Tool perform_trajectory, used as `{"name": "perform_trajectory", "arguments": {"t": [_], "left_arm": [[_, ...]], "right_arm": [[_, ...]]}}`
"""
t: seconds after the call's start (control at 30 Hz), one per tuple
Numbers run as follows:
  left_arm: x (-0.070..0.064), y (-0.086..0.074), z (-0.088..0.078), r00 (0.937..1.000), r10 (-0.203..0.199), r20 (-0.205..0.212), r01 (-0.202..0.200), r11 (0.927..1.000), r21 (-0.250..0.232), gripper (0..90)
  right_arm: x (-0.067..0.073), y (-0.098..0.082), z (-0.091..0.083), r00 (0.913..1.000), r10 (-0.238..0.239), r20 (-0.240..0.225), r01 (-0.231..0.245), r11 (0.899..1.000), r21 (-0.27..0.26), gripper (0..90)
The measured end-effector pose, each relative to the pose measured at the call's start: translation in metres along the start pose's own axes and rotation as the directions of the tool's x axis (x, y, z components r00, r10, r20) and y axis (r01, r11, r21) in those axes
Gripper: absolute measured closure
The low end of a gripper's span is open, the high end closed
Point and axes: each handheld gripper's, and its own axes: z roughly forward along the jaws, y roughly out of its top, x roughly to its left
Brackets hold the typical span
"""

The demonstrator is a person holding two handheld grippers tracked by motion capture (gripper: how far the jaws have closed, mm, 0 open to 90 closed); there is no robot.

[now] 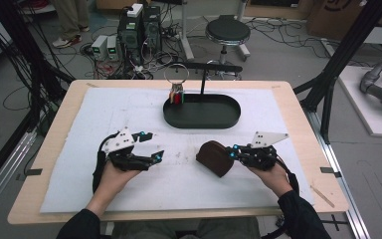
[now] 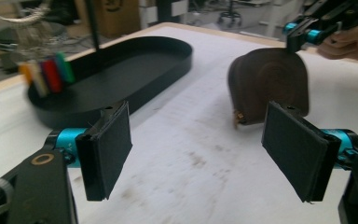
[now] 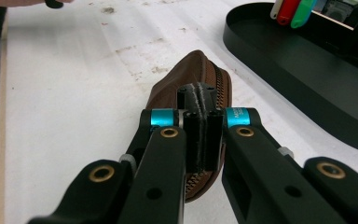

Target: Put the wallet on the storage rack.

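You are pinching the brown pouch (image 1: 216, 158) by its zipper edge in your closed right gripper (image 1: 233, 151), propping it upright on the mat, while your left gripper (image 1: 155, 146), jaws wide, is facing it nearby, probably needing the zipper pull next.

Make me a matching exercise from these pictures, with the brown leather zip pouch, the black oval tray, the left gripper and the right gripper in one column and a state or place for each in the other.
Column one:
1. brown leather zip pouch
2. black oval tray
3. left gripper
4. right gripper

Column two:
A. jaws wide apart, nothing between them
B. stands at the far middle of the white mat, coloured tags at its left end
C. jaws shut on the pouch's zip edge
D. held up on edge on the mat

Pairs: 1-D, 2-B, 3-A, 4-C
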Motion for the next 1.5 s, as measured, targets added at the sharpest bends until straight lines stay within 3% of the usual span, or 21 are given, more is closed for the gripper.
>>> {"name": "perform_trajectory", "arguments": {"t": [0.17, 0.27, 0.4, 0.63, 0.8, 0.87, 0.93, 1.07, 1.13, 1.2, 1.37, 1.4, 1.5], "left_arm": [[-0.008, 0.004, 0.025, 0.997, 0.008, 0.077, -0.011, 0.9992, 0.038, 24.0], [-0.009, 0.006, 0.038, 0.9924, -0.013, 0.122, 0.007, 0.9988, 0.049, 24.0], [-0.009, 0.009, 0.053, 0.9877, -0.023, 0.155, 0.013, 0.9974, 0.071, 23.9], [-0.003, 0.012, 0.078, 0.9775, -0.024, 0.21, 0.016, 0.9989, 0.044, 25.4], [0.001, 0.01, 0.096, 0.9637, -0.027, 0.266, 0.017, 0.999, 0.04, 26.6], [0.001, 0.008, 0.104, 0.9567, -0.037, 0.289, 0.016, 0.9971, 0.074, 26.7], [-0.001, 0.008, 0.11, 0.9556, -0.03, 0.293, 0.005, 0.9963, 0.085, 27.0], [-0.002, 0.009, 0.12, 0.9467, -0.042, 0.319, 0.011, 0.9951, 0.098, 28.0], [-0.001, 0.009, 0.124, 0.9403, -0.048, 0.337, 0.012, 0.994, 0.109, 28.0], [0.0, 0.009, 0.127, 0.9285, -0.059, 0.367, 0.021, 0.9938, 0.109, 31.0], [-0.006, 0.007, 0.13, 0.9098, -0.022, 0.415, -0.033, 0.9916, 0.125, 41.8], [-0.007, 0.007, 0.13, 0.9099, -0.007, 0.415, -0.053, 0.9896, 0.133, 46.9], [-0.007, 0.009, 0.128, 0.9122, 0.009, 0.41, -0.069, 0.9887, 0.133, 50.7]], "right_arm": [[0.003, 0.002, 0.001, 0.9997, -0.018, -0.015, 0.018, 1.0, -0.004, 90.0], [0.004, 0.003, 0.002, 0.9993, -0.026, -0.028, 0.026, 1.0, -0.005, 90.0], [0.006, 0.004, 0.002, 0.9987, -0.036, -0.036, 0.036, 0.999, -0.005, 90.0], [0.007, 0.005, 0.003, 0.9974, -0.048, -0.054, 0.048, 0.999, -0.008, 90.0], [0.007, 0.006, 0.003, 0.9969, -0.053, -0.059, 0.052, 0.999, -0.01, 90.0], [0.007, 0.006, 0.003, 0.9969, -0.054, -0.058, 0.054, 0.999, -0.007, 90.0], [0.007, 0.006, 0.003, 0.9971, -0.052, -0.056, 0.051, 0.999, -0.007, 90.0], [0.007, 0.006, 0.003, 0.9967, -0.054, -0.061, 0.053, 0.999, -0.007, 90.0], [0.007, 0.006, 0.004, 0.9962, -0.059, -0.065, 0.059, 0.998, -0.008, 90.0], [0.007, 0.006, 0.004, 0.9959, -0.06, -0.067, 0.059, 0.998, -0.009, 90.0], [0.007, 0.007, 0.004, 0.995, -0.063, -0.077, 0.063, 0.998, -0.01, 90.0], [0.008, 0.007, 0.004, 0.9947, -0.067, -0.078, 0.066, 0.998, -0.01, 90.0], [0.008, 0.007, 0.004, 0.9941, -0.069, -0.084, 0.068, 0.998, -0.009, 90.0]]}}
